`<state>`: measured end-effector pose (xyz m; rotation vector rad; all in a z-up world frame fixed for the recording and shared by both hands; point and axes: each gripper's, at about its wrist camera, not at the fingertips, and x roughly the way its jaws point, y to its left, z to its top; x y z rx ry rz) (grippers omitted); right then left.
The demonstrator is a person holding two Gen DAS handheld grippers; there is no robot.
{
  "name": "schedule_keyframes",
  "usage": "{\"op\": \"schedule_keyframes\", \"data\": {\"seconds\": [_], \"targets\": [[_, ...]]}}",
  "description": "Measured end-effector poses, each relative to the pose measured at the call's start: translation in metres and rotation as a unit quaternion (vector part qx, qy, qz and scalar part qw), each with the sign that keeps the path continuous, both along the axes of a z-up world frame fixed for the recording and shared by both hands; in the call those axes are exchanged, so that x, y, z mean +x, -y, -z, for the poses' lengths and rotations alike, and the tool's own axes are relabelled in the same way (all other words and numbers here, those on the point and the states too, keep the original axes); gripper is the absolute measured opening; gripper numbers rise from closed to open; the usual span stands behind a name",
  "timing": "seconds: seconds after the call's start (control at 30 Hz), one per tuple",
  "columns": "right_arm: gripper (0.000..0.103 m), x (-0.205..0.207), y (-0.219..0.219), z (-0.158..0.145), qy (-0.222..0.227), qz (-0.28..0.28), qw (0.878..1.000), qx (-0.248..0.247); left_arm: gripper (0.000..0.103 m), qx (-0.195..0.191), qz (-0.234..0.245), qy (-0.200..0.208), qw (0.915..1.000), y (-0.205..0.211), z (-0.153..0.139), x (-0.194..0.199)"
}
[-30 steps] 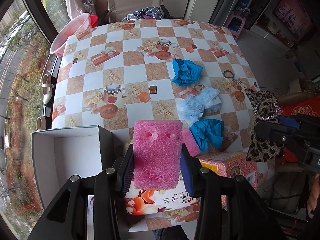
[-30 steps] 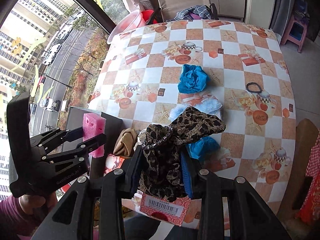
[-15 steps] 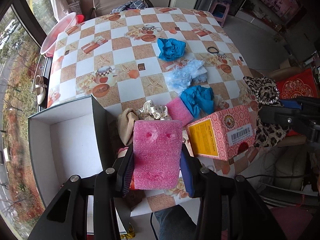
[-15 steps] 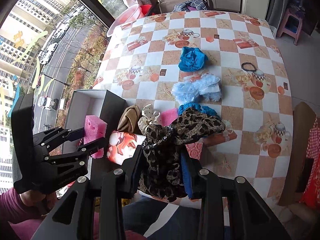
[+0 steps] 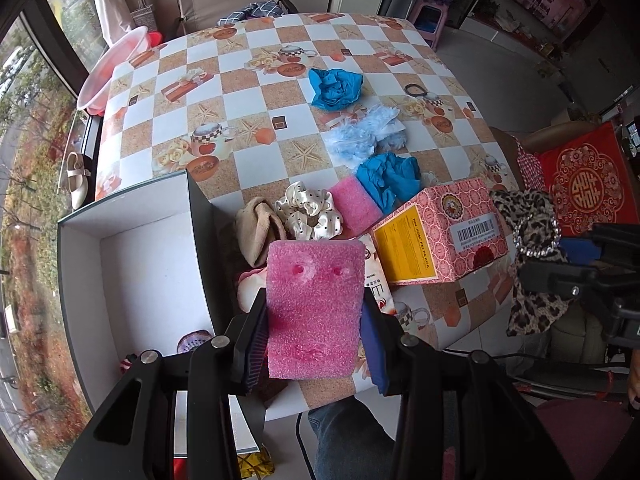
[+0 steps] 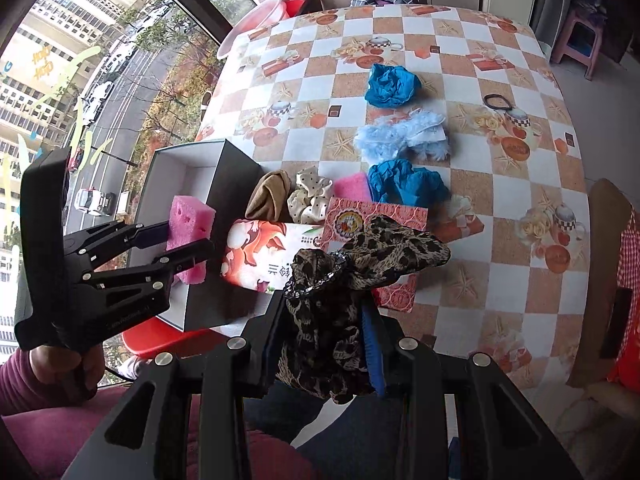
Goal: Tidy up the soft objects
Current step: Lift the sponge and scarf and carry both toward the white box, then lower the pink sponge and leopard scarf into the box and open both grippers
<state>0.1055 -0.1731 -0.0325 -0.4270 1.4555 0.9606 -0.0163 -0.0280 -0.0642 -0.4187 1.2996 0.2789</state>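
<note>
Left wrist view: left tongs (image 5: 316,316) clamp a pink foam sponge block (image 5: 314,304); right tongs (image 6: 324,328) clamp a leopard-print fabric bow (image 6: 344,280).

Both grippers (image 5: 314,344) (image 6: 324,328) have drawn back toward the table's (image 5: 256,108) near edge.

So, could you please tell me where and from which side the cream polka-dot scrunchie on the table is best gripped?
Come from straight above and pinch the puffy rim of the scrunchie on its far edge. It lies flat, the tan cloth crowds its left, the pink foam pad its right, and boxes stand nearer, so only the top and far side look free.
</note>
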Motion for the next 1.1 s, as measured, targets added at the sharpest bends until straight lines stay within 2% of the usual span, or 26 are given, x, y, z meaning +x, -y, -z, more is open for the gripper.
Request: {"op": "schedule_keyframes", "data": {"seconds": [0.23, 0.57, 0.9, 1.1], "targets": [[0.037, -0.025, -0.007, 0.013, -0.020, -0.019, 1.000, -0.009, 0.045, -0.007, -0.022, -0.004, 0.9997, -0.008, 0.006, -0.020], [0.037, -0.062, -0.052, 0.014, -0.020, -0.098, 0.995, -0.006, 0.045, -0.010, -0.090, -0.001, 0.9959, -0.039, 0.007, -0.058], [0.037, -0.095, -0.108, 0.014, -0.020, -0.174, 0.984, 0.001, 0.045, -0.023, -0.199, -0.002, 0.9797, -0.077, 0.016, -0.110], [0.037, -0.108, -0.146, 0.012, -0.014, -0.209, 0.978, 0.009, 0.046, -0.004, -0.247, -0.005, 0.9689, -0.100, 0.019, -0.133]]}}
